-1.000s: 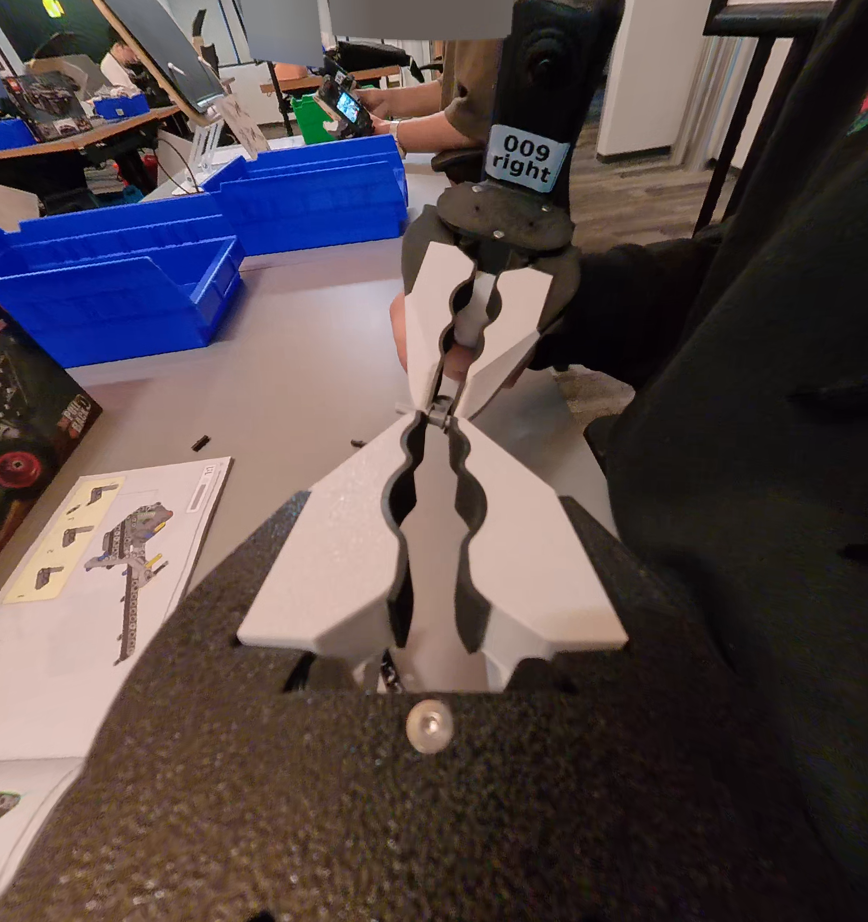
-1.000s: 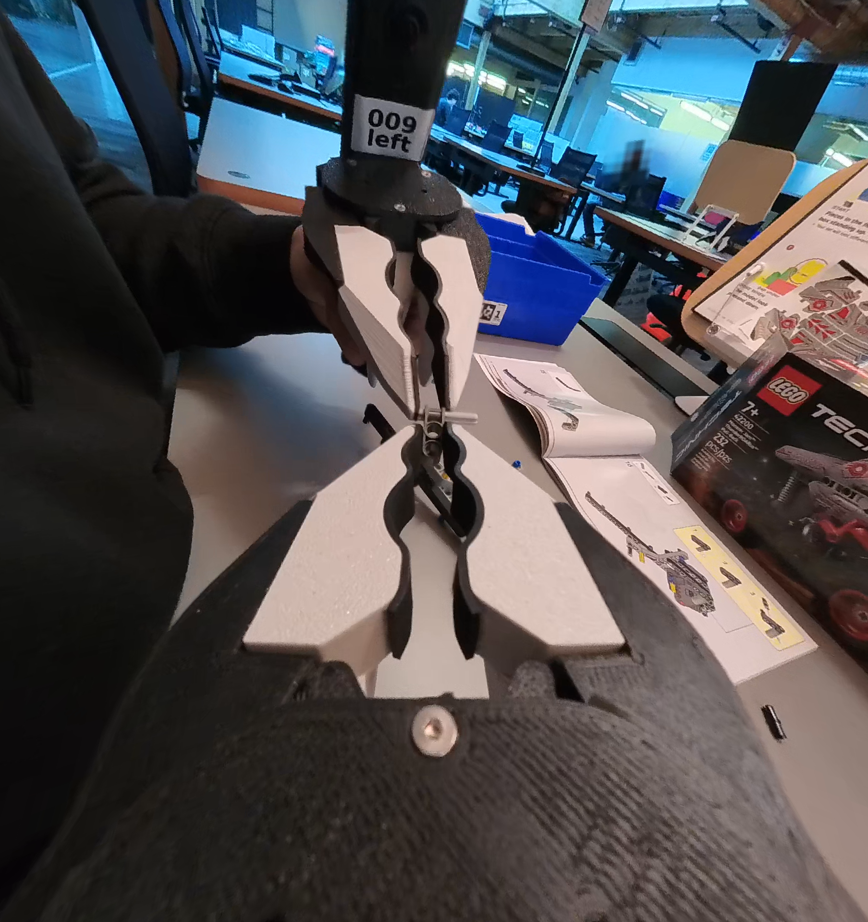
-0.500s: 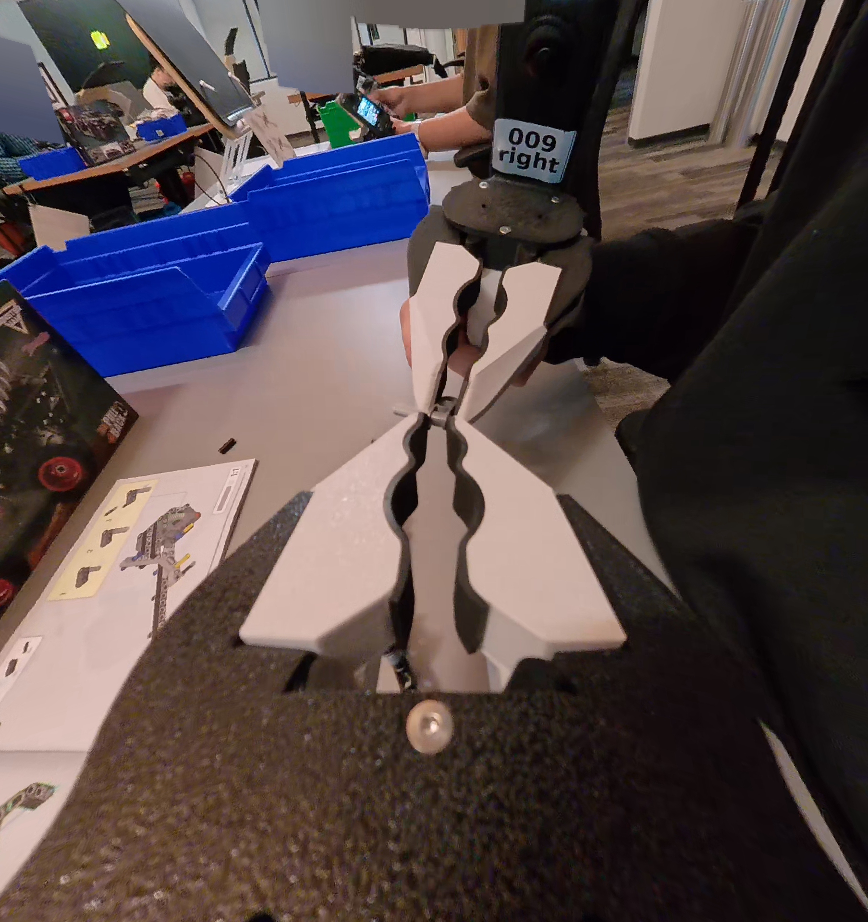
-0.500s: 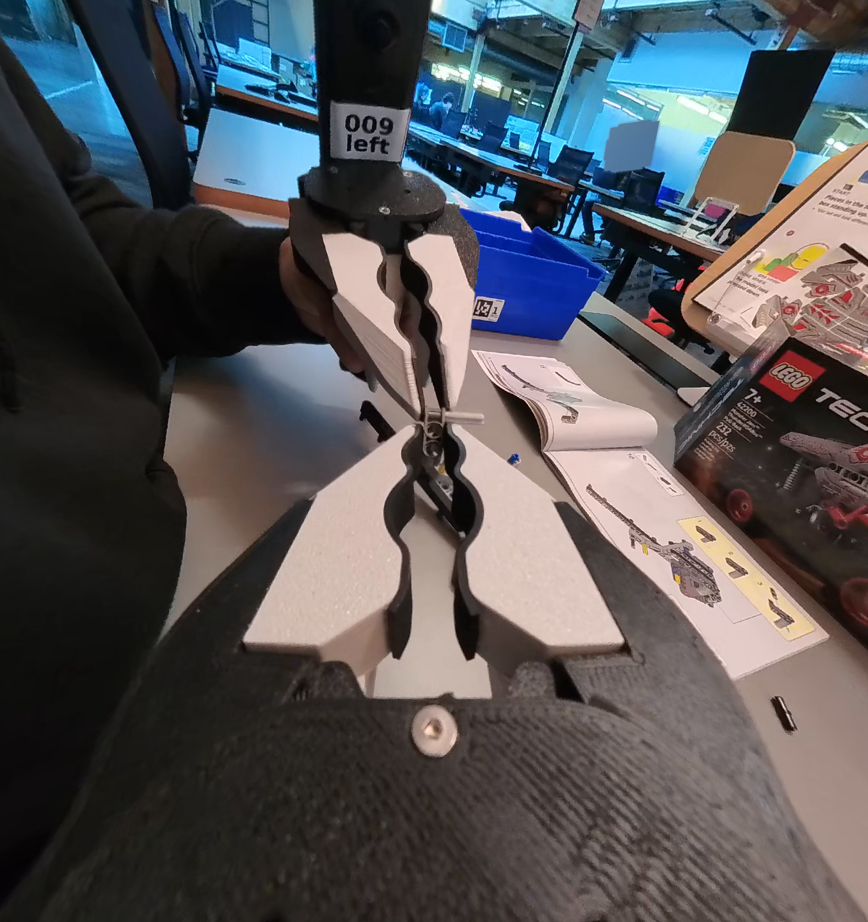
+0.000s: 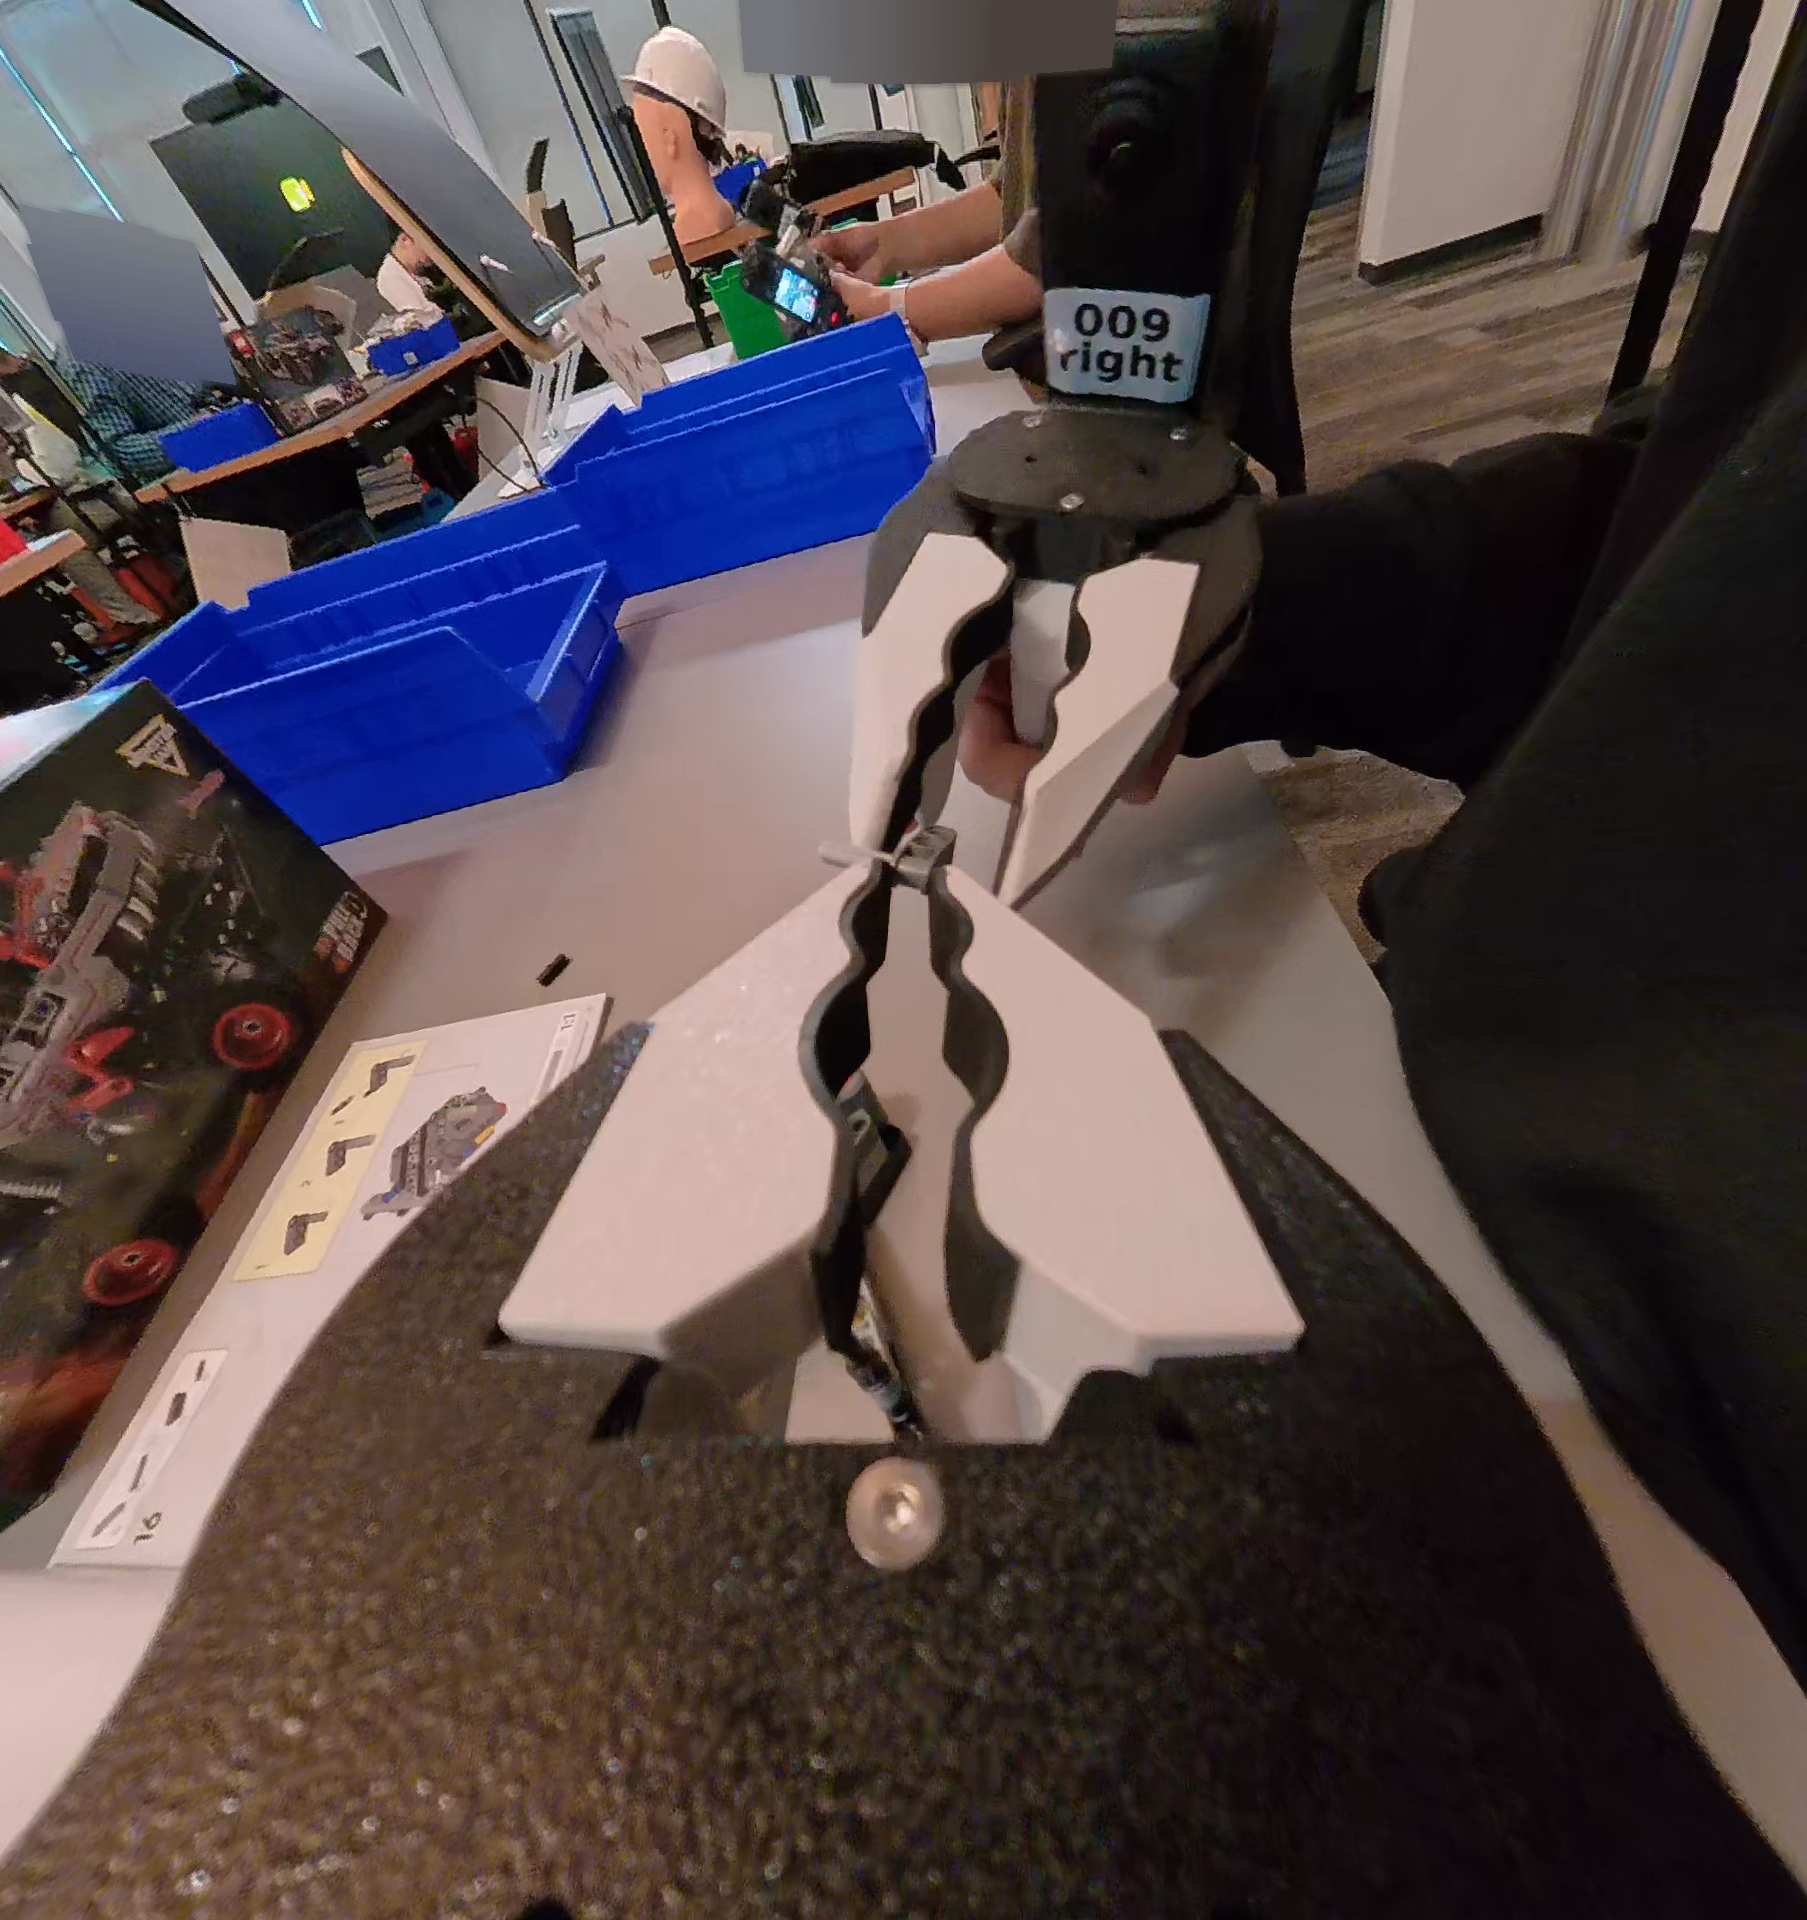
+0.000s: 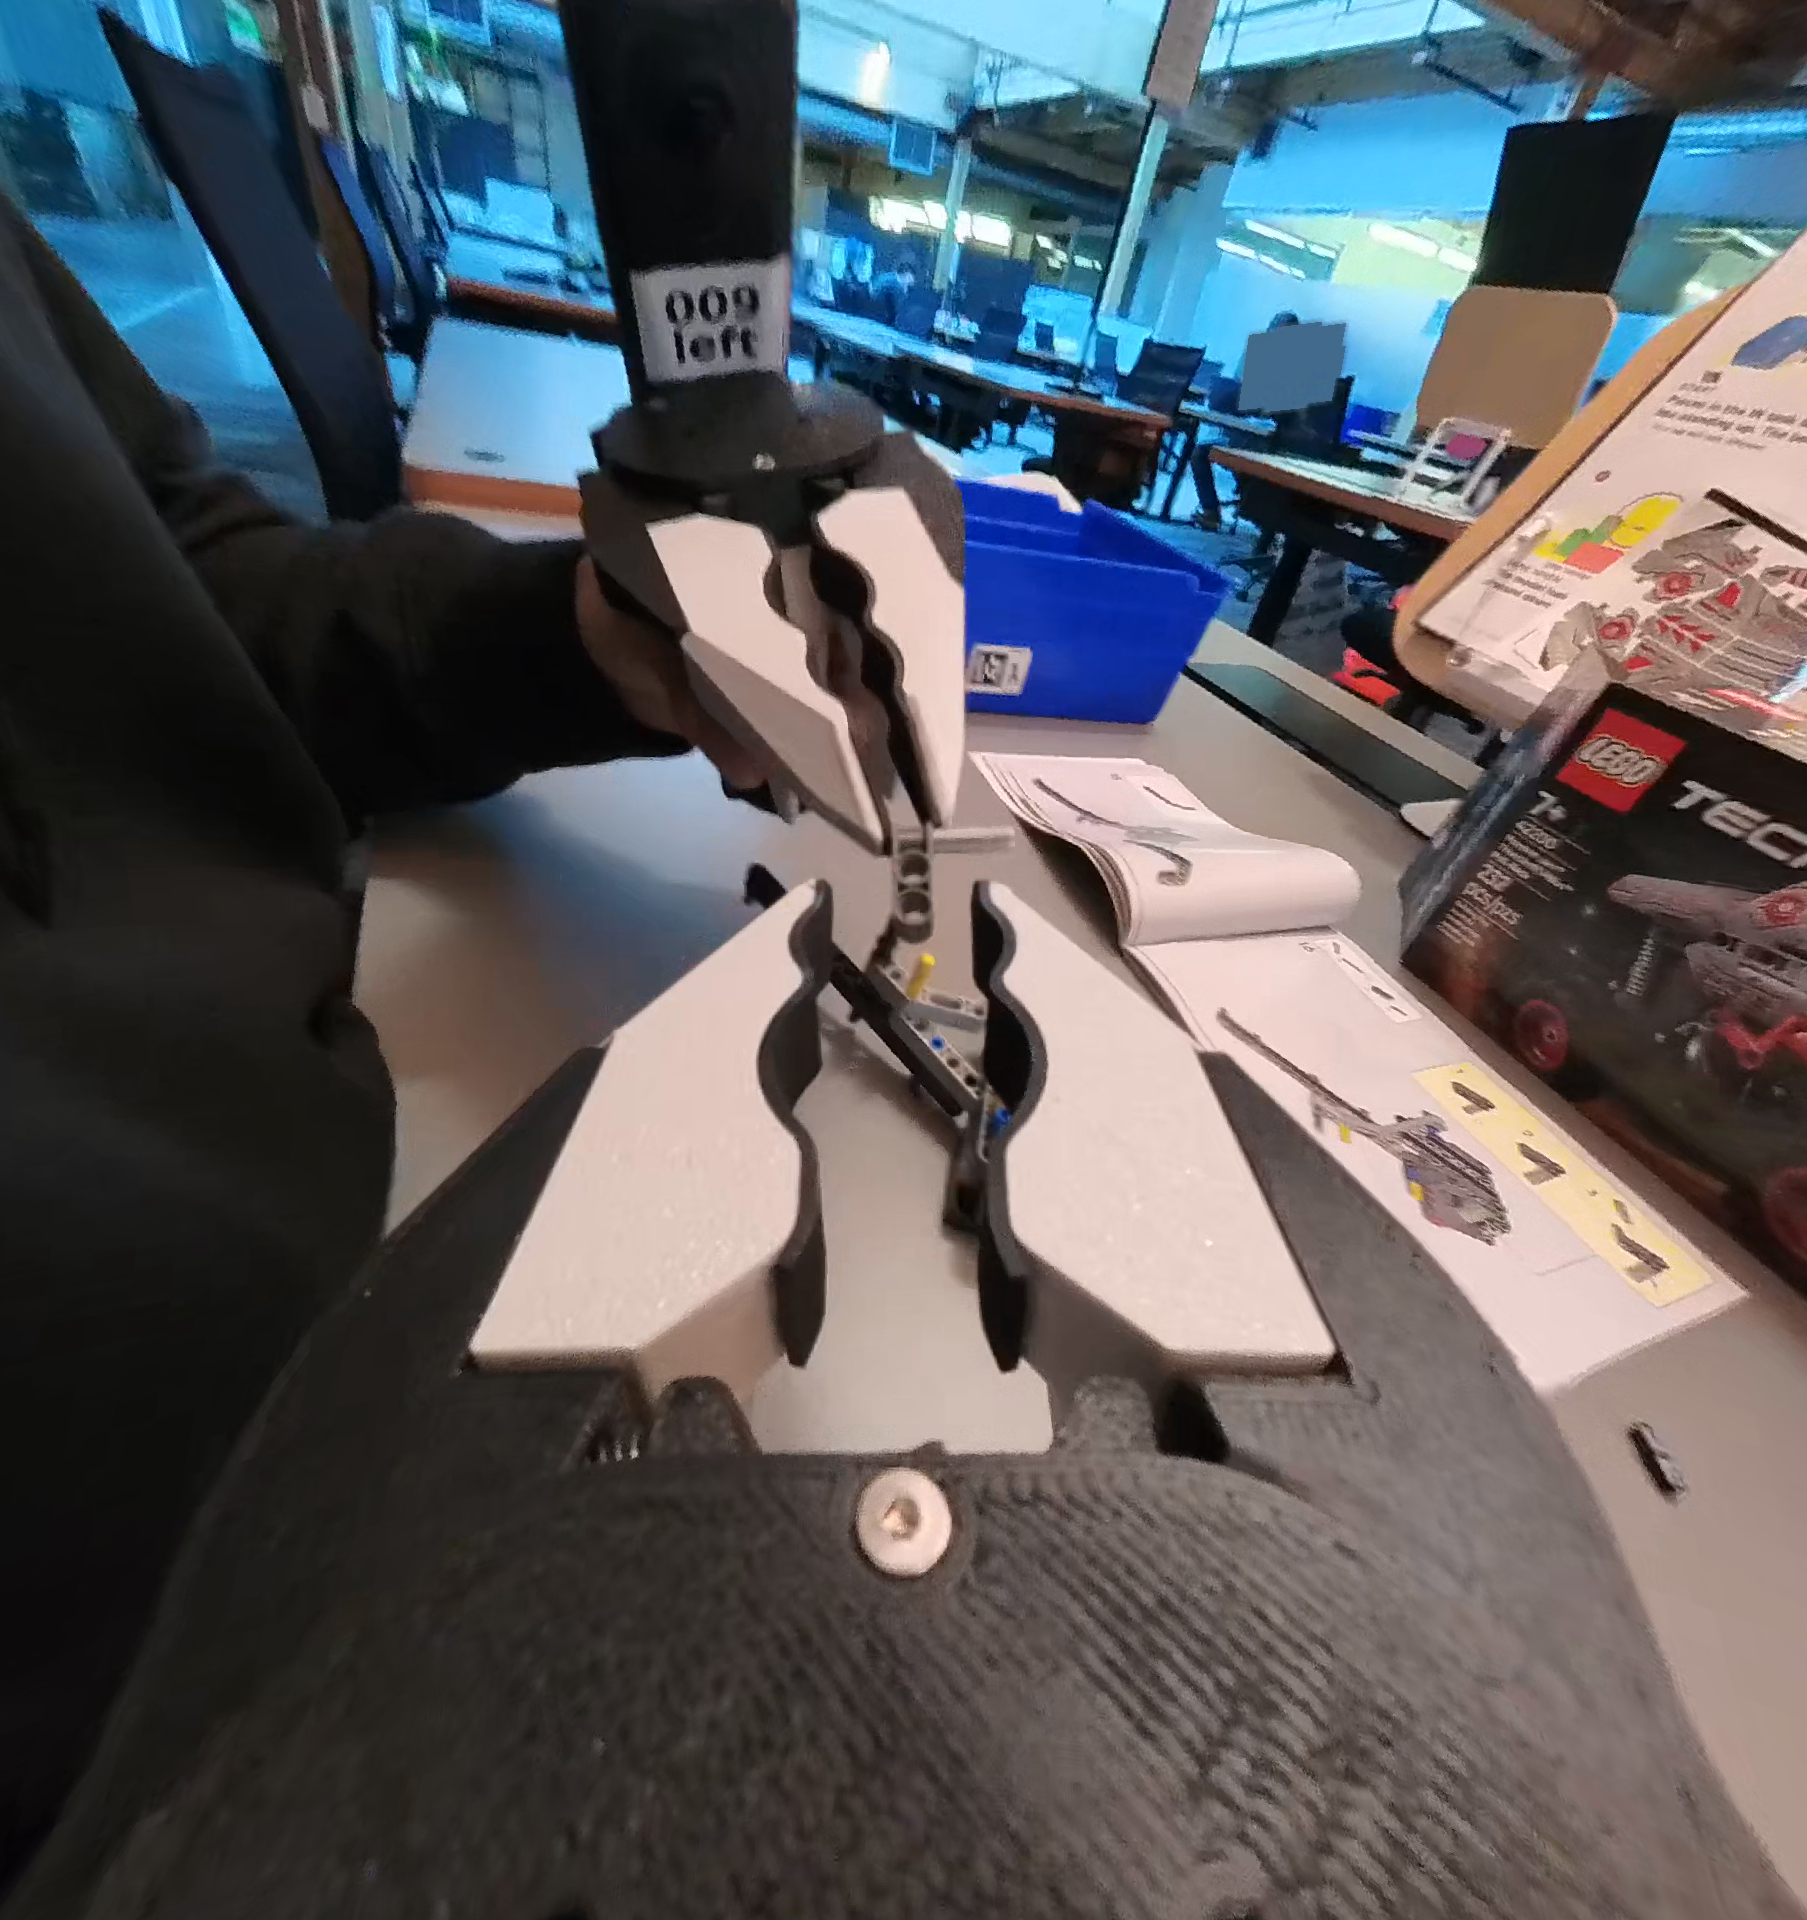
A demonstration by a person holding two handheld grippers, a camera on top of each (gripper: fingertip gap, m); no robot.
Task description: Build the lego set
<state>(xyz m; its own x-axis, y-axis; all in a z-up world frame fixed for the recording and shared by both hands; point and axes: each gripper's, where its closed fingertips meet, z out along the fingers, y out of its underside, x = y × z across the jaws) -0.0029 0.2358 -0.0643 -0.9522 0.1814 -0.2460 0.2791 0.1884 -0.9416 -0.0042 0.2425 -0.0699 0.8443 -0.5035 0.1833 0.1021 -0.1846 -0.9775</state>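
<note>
My left gripper (image 5: pixel 904 883) is shut on a small grey lego beam with a light grey axle through it (image 5: pixel 888 854), held above the table. In the right wrist view the left gripper (image 6: pixel 904 831) pinches the top of that beam (image 6: pixel 914 883). My right gripper (image 6: pixel 899 896) is open, with its fingers on either side of the beam and not touching it. It also shows in the left wrist view (image 5: pixel 946 868), pointing at my left gripper. A dark lego assembly with a yellow pin (image 6: pixel 925 1039) shows below the beam. I cannot tell whether it hangs from it.
Blue bins (image 5: pixel 411 675) stand at the back of the grey table (image 5: pixel 670 831); one shows in the right wrist view (image 6: pixel 1075 623). A lego box (image 6: pixel 1657 935) and an open instruction booklet (image 6: pixel 1346 1039) lie beside the grippers. A small black pin (image 5: pixel 554 968) lies loose. A person's dark sleeve (image 5: pixel 1605 935) is close.
My right gripper has opened and let go of the grey beam. My left gripper stays shut on it. Both views have shifted a little.
</note>
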